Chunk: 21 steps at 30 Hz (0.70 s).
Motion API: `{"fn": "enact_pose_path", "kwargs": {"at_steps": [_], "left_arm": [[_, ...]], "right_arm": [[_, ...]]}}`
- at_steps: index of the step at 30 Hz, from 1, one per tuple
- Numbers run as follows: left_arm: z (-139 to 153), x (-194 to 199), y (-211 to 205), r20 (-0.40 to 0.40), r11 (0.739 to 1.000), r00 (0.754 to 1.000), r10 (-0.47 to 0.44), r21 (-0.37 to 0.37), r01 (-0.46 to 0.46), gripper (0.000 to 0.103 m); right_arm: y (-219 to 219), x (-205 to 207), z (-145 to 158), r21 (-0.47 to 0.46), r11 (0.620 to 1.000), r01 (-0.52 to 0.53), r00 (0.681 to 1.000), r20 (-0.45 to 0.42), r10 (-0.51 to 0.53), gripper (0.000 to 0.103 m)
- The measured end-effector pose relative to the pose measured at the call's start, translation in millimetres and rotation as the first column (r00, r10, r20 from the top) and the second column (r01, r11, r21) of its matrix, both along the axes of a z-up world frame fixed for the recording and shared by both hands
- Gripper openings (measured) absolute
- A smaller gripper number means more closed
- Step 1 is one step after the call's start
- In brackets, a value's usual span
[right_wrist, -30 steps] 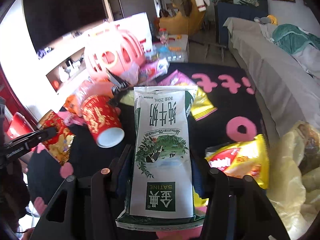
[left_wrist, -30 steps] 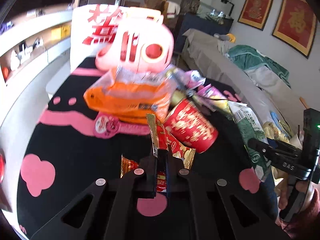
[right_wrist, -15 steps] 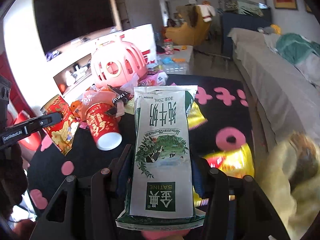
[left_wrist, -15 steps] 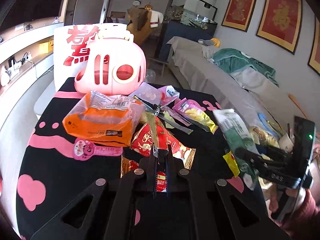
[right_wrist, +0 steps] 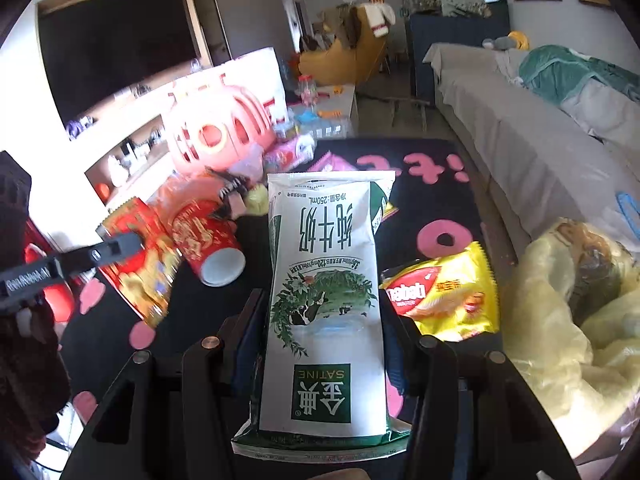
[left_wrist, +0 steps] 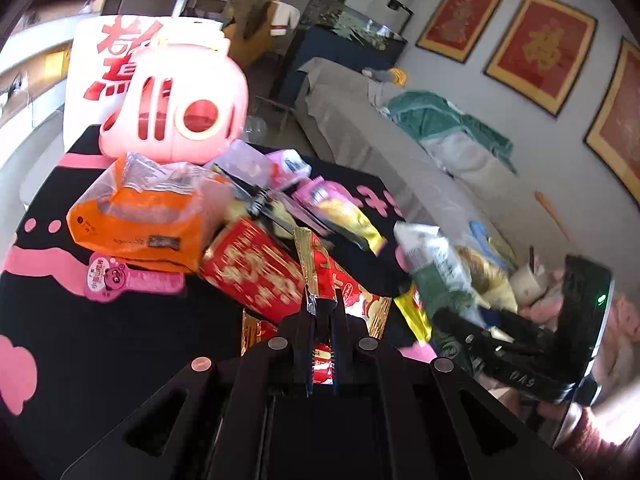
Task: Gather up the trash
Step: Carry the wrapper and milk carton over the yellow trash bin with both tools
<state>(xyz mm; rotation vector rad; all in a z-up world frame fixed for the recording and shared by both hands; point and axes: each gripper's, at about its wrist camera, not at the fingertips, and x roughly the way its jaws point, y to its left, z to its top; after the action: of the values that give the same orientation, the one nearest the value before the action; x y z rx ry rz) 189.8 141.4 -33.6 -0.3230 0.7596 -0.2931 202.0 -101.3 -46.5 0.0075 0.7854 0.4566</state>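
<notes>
My left gripper (left_wrist: 322, 308) is shut on a red and gold snack wrapper (left_wrist: 320, 268), held above the black table; it also shows in the right wrist view (right_wrist: 140, 256). My right gripper (right_wrist: 320, 304) is shut on a white and green milk pouch (right_wrist: 324, 292), held over the table's right side near the yellow trash bag (right_wrist: 568, 320). The pouch shows blurred in the left wrist view (left_wrist: 432, 268). A red paper cup (right_wrist: 208, 240) lies on its side, and a yellow snack packet (right_wrist: 444, 288) lies beside the bag.
A black tablecloth with pink shapes (left_wrist: 100, 340) carries an orange packet (left_wrist: 148, 216), a pink tag (left_wrist: 116, 278), pink wrappers (left_wrist: 316, 192) and a pink plastic carrier (left_wrist: 176, 108). A grey sofa (right_wrist: 520, 140) runs along the right.
The left gripper has tilted and moved closer to the pile with its wrapper. The right gripper has come back left from the bag, pouch still held.
</notes>
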Motion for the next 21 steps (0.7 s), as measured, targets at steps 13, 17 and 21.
{"fn": "enact_pose_path", "kwargs": {"at_steps": [13, 17, 21], "left_arm": [[70.5, 21.1, -184.6, 0.159, 0.975, 0.963, -0.219, 0.053, 0.214, 0.006], [58.2, 50.2, -245.3, 0.141, 0.938, 0.927, -0.347, 0.047, 0.344, 0.006], [33.9, 80.8, -289.4, 0.065, 0.907, 0.905, -0.42, 0.063, 0.416, 0.006]], "right_arm": [[-199.6, -23.6, 82.0, 0.034, 0.972, 0.233, 0.942, 0.241, -0.234, 0.05], [-235.9, -15.8, 70.3, 0.017, 0.943, 0.332, 0.922, 0.207, -0.328, 0.05], [-250.5, 1.6, 51.0, 0.033, 0.928, 0.37, 0.921, 0.122, -0.371, 0.05]]}}
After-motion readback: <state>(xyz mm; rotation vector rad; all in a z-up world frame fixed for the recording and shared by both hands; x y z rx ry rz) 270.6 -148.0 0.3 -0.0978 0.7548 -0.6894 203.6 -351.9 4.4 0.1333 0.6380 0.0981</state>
